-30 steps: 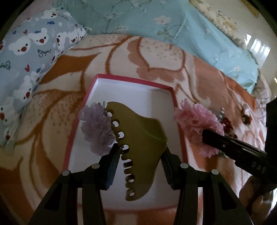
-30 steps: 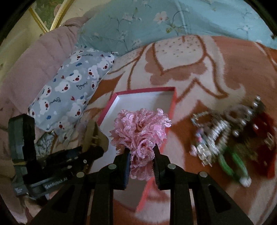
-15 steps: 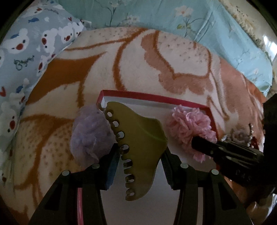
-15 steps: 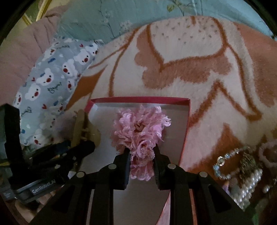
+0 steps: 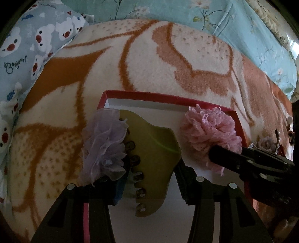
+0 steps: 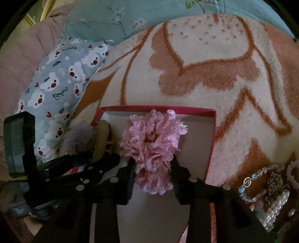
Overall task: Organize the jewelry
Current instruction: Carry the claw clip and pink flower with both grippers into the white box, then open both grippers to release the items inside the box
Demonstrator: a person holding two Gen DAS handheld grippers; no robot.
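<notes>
My left gripper (image 5: 152,179) is shut on an olive hair claw clip (image 5: 153,158) with a lilac fabric flower (image 5: 104,145), held over the red-rimmed white box (image 5: 168,98). My right gripper (image 6: 153,173) is shut on a pink lace flower scrunchie (image 6: 153,142), held over the same box (image 6: 213,130). In the left wrist view the scrunchie (image 5: 211,130) and the right gripper's black finger (image 5: 243,158) show at the right. In the right wrist view the claw clip (image 6: 101,142) and the left gripper (image 6: 74,168) show at the left.
The box lies on an orange-and-cream blanket (image 5: 149,65). A bear-print pillow (image 6: 61,84) lies to the left, a teal floral cover (image 5: 205,16) behind. A pile of bead bracelets and pearls (image 6: 269,194) lies on the blanket right of the box.
Both grippers have moved forward and lower over the box with their items. The box's far rim now sits nearer in both views, and the jewelry pile has slid to the right edge.
</notes>
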